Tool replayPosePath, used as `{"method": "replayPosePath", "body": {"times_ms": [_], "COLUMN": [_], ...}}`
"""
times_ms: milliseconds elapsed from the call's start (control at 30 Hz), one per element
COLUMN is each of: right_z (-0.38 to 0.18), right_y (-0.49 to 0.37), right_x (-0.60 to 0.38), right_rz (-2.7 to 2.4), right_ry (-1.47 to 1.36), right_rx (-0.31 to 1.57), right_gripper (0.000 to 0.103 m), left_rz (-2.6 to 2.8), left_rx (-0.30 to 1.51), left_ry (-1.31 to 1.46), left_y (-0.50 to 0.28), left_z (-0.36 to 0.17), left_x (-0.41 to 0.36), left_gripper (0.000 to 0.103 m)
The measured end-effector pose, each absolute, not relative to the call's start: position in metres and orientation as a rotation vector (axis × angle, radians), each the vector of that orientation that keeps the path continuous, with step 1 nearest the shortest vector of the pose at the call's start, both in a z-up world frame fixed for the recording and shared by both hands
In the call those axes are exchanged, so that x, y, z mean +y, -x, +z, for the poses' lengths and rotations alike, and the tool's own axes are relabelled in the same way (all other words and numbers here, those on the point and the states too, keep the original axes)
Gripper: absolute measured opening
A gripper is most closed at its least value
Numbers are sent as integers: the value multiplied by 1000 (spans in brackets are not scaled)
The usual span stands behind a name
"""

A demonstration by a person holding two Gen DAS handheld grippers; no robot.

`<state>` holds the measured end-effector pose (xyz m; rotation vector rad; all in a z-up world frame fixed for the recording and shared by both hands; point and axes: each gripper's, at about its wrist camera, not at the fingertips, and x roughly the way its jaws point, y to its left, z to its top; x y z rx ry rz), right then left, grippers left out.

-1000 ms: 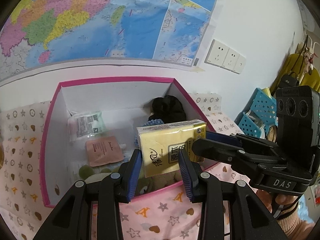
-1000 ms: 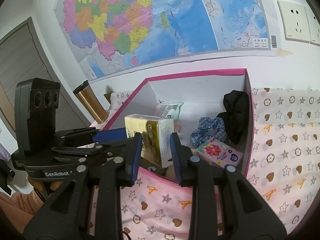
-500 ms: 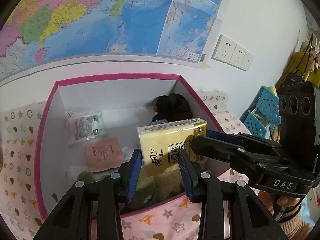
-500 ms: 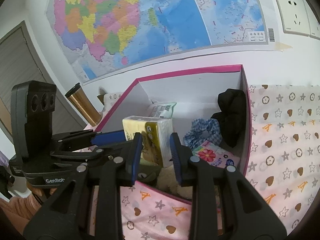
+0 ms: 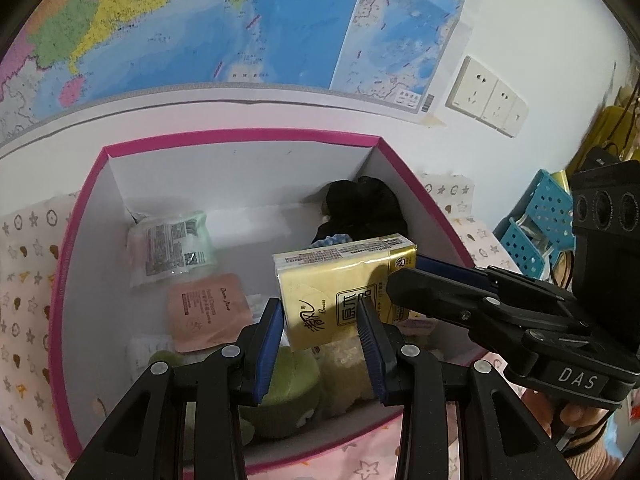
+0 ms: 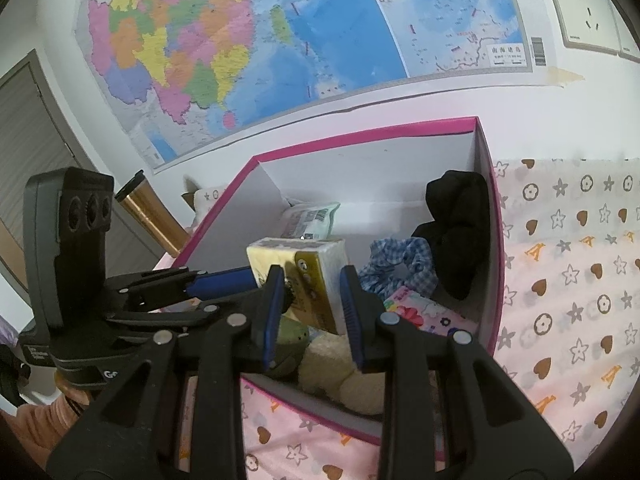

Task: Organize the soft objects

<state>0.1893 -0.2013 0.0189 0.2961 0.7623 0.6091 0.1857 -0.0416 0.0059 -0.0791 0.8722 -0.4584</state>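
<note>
Here both claws share one load: the yellow tissue pack [image 5: 344, 288] hangs above the open pink-rimmed box [image 5: 240, 136], and each claw is clamped on one end of it. The left claw [image 5: 320, 344] pinches the end with the printed face, and the right claw [image 6: 310, 312] pinches the narrow gold-and-white end, so the pack's long axis runs from one claw to the other, roughly along the box's near wall. Neither hand is nearer; the pack bridges them. The box stands on a pink star-and-heart patterned cloth [image 6: 568, 280] against the wall under a map [image 6: 280, 40]. Directly below the pack, at the box's near edge, lie a green plush toy [image 5: 288, 392] and a cream fluffy toy [image 6: 332, 364], so a straight drop would land on them rather than on bare floor. Farther in, a pink sachet [image 5: 204, 312] and a pale wipes packet [image 5: 172, 244] lie toward the left wall, while a black cloth bundle [image 6: 460, 232], a blue checked scrunchie [image 6: 400, 264] and a flowered pink packet [image 6: 420, 312] fill the right side. Judging from this, the coming move is a lowering with the pack kept level, both claws letting go together.
</note>
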Motion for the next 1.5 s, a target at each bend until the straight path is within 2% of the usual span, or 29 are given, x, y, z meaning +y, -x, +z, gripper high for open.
{"method": "replayPosePath", "body": {"times_ms": [367, 433, 500, 667, 733, 767, 900, 967, 1033, 1100, 1500], "right_z": [7, 7, 7, 9, 11, 13, 21, 23, 21, 18, 14], "right_y": [-203, -203, -201, -184, -170, -162, -122, -97, -78, -63, -31], "right_x": [-196, -194, -194, -195, -192, -191, -184, -181, -178, -177, -164], "right_rz": [565, 554, 545, 541, 537, 537, 522, 493, 453, 424, 402], "right_ry": [-277, -265, -252, -218, -175, -156, -60, -7, 29, 40, 27], "right_rx": [789, 785, 781, 761, 737, 724, 643, 591, 554, 539, 553], "right_gripper": [32, 33, 35, 39, 44, 45, 67, 77, 93, 97, 97], "left_rz": [-419, -411, -391, -368, -356, -354, -314, -303, -288, -254, -112], "left_rx": [912, 912, 903, 842, 804, 768, 644, 593, 568, 572, 595], "left_ry": [81, 85, 87, 98, 99, 96, 79, 74, 72, 56, 27], "left_y": [-201, -202, -200, -182, -171, -160, -124, -104, -89, -75, -32], "left_z": [-8, -9, -9, -3, 2, 7, 22, 26, 26, 22, -2], "left_x": [-44, -42, -38, -25, -19, -15, 0, 8, 14, 16, 23], "left_gripper": [37, 41, 53, 66, 75, 85, 103, 103, 103, 103, 103]}}
